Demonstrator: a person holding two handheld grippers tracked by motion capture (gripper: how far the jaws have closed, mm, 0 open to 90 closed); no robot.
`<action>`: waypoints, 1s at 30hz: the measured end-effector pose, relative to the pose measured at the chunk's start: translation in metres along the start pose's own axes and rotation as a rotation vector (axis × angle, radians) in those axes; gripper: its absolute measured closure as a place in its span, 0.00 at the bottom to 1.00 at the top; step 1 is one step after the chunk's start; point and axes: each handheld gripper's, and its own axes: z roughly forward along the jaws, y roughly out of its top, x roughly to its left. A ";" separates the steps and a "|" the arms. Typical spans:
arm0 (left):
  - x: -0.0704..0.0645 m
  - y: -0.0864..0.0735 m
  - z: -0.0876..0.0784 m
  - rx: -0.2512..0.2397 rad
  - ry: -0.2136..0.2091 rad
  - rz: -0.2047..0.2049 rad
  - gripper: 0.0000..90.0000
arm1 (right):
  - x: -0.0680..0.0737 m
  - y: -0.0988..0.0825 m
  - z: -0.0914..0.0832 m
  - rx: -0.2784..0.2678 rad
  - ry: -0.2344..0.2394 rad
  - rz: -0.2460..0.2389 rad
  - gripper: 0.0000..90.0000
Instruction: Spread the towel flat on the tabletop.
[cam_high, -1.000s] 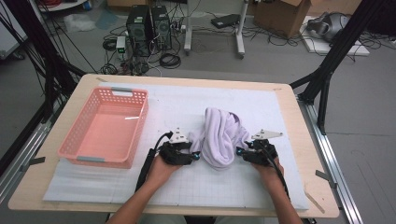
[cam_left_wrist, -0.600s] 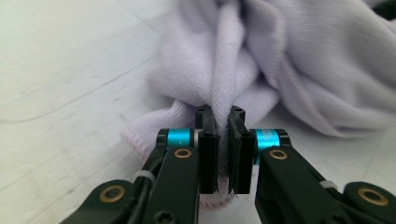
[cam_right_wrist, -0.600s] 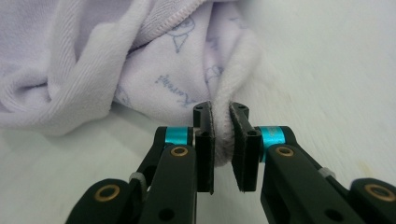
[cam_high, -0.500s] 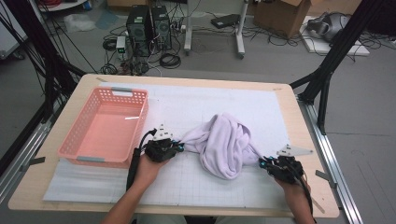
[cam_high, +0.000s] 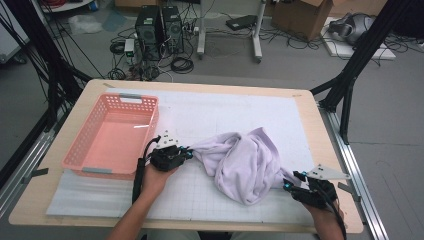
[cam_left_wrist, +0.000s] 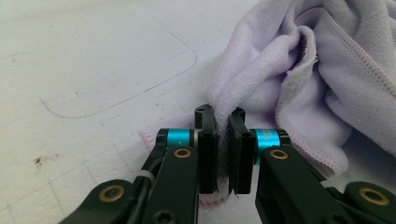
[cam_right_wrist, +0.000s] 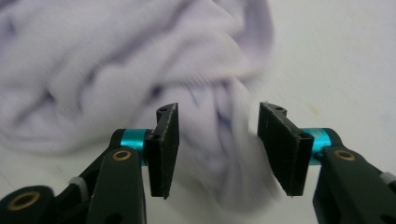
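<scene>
While a person's two forearms reach in from the near edge, a crumpled pale lilac cloth (cam_high: 245, 162) lies near the middle of a wooden worktop (cam_high: 305, 100), on a white gridded mat (cam_high: 215, 112) that covers most of the surface. The cloth is bunched into soft folds, with one corner drawn out to the left.

On the left, the left gripper (cam_high: 187, 152) sits just right of a pink plastic basket (cam_high: 112, 137) and holds that drawn-out corner. In the left gripper view, its two black fingers (cam_left_wrist: 208, 154) are pressed almost together with a thin fold of the cloth's hemmed edge (cam_left_wrist: 224, 140) pinched between them; the rest of the cloth (cam_left_wrist: 317, 70) piles up to the right and beyond.

On the right, the right gripper (cam_high: 290, 184) rests near the near-right corner of the worktop, at the lower right edge of the cloth. In the right gripper view, its fingers (cam_right_wrist: 166, 149) stand spread apart, having just been opening, and nothing is squeezed between them; the blurred cloth (cam_right_wrist: 116, 70) lies on the mat beyond and between the fingertips, without the pads pressing on it.

The basket stands on the left part of the mat, with its long sides running from near to far. Beyond the far edge of the worktop, the grey floor (cam_high: 300, 65) carries two dark computer towers (cam_high: 160, 25), tangled cables and a cardboard box (cam_high: 305, 15).
</scene>
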 end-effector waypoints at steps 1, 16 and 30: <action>0.000 0.000 0.000 -0.002 0.000 -0.002 0.93 | 0.003 0.005 0.004 -0.012 0.017 -0.007 0.51; 0.000 -0.005 0.001 -0.003 -0.006 -0.004 0.93 | 0.022 0.050 0.069 0.082 0.132 -0.096 0.92; 0.000 -0.003 0.000 -0.066 0.005 -0.032 0.59 | -0.001 0.030 0.010 -0.009 0.018 -0.051 0.64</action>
